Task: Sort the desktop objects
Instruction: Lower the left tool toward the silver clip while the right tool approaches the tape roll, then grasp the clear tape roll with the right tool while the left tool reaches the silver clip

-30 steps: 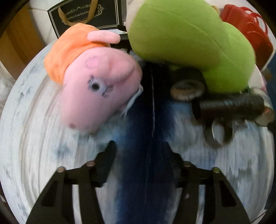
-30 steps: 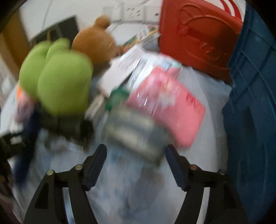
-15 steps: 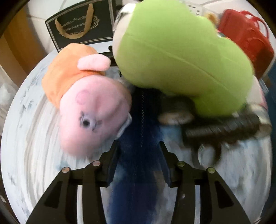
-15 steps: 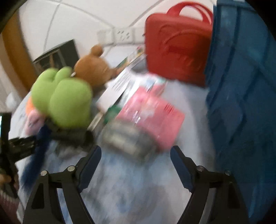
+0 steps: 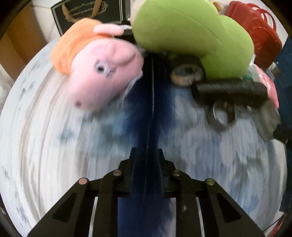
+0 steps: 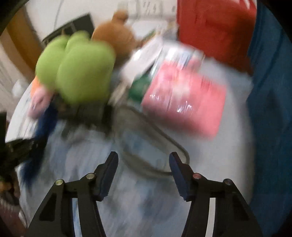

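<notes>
- Left gripper point(image 5: 146, 155) is clamped on the dark blue feather point(image 5: 148, 102) near its quill end, apparently to lift it from the toys ahead.
- Right gripper point(image 6: 143, 160) hangs spread wide, holding nothing, with the grey mesh pouch point(image 6: 155, 144) just ahead between its fingers, likely its next pick.

A round table point(image 5: 36, 127) with a pale, white-and-blue marbled top fills most of both views, blurred by motion. Behind it stands a white wall point(image 6: 45, 16) with thin seam lines, carrying a white power strip point(image 6: 146, 7) near its upper edge. A tan wooden panel point(image 5: 16, 42) runs along the left side. Light is soft and even.
</notes>
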{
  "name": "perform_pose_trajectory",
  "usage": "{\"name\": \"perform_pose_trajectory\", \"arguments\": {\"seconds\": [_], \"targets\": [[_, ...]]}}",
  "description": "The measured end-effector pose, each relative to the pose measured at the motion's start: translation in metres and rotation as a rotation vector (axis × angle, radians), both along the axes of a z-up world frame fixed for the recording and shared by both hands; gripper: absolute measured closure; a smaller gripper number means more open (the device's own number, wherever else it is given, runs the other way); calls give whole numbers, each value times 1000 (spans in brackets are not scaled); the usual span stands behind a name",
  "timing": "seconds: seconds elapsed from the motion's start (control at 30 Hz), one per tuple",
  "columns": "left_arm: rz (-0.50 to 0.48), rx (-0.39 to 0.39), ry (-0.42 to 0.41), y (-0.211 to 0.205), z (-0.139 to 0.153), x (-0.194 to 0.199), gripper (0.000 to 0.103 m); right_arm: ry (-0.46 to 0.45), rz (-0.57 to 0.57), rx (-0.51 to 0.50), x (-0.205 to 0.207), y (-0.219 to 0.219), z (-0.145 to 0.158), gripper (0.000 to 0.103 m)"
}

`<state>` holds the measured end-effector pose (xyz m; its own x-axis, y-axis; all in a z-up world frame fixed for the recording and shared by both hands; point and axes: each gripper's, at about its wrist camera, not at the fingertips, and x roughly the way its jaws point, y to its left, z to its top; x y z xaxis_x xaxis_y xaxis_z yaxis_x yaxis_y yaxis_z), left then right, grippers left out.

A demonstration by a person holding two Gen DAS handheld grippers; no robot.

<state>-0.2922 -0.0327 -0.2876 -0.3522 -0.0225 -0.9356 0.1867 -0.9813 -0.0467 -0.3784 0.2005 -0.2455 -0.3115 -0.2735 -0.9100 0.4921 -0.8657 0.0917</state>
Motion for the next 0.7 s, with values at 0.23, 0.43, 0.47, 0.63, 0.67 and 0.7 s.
{"name": "perform_pose_trajectory", "arguments": {"seconds": [0.23,0.43,0.47,0.63,0.67,0.7], "targets": [[-44,-20,95,44,49,6,55,56,-80,-39,19,33,25,34],[-158,39,139,94,49,-47,35,76,-110,-16,19,50,30,22],[-147,29,124,98,41,-60,35,75,-114,-18,16,53,30,15],[-107,146,83,81,5,-96,34,56,-88,-27,1,47,24,5],[-109,147,83,80,5,-96,36,43,-59,-35,-4,40,20,0],[-133,111,67,80,5,-92,43,38,-45,-36,-7,33,16,0]]}}
